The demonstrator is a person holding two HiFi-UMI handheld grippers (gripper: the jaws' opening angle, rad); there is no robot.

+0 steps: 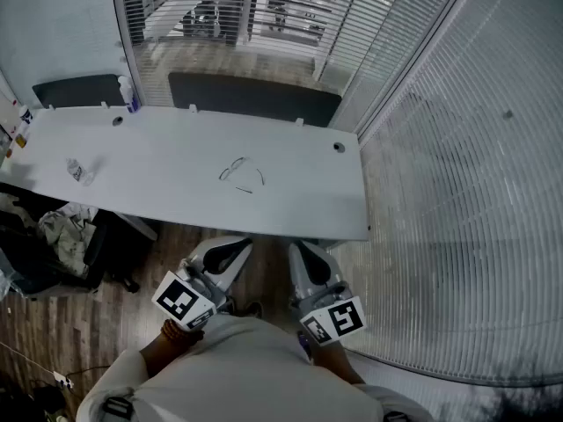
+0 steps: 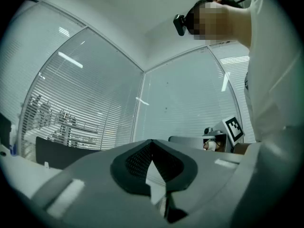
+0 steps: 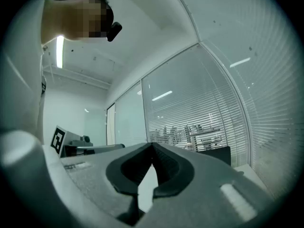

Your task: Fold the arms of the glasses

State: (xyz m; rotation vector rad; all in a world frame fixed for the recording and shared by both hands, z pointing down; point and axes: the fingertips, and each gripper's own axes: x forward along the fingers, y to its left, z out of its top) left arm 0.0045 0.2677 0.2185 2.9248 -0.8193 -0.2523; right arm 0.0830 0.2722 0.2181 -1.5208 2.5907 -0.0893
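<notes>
A pair of thin-framed glasses (image 1: 241, 175) lies on the white table (image 1: 176, 192) with its arms spread open, near the table's middle. Both grippers are held close to the person's body, below the table's near edge and well short of the glasses. My left gripper (image 1: 230, 255) is shut with nothing in it; in the left gripper view its jaws (image 2: 152, 148) meet at the tips. My right gripper (image 1: 308, 260) is also shut and empty, its jaws (image 3: 153, 151) touching in the right gripper view. Neither gripper view shows the glasses.
A small clear bottle (image 1: 77, 170) stands on the table's left part, a blue-topped bottle (image 1: 128, 93) at its far edge. Dark screens (image 1: 255, 95) line the table's back. Glass walls with blinds (image 1: 475, 192) rise to the right. A chair with clothes (image 1: 62, 236) sits lower left.
</notes>
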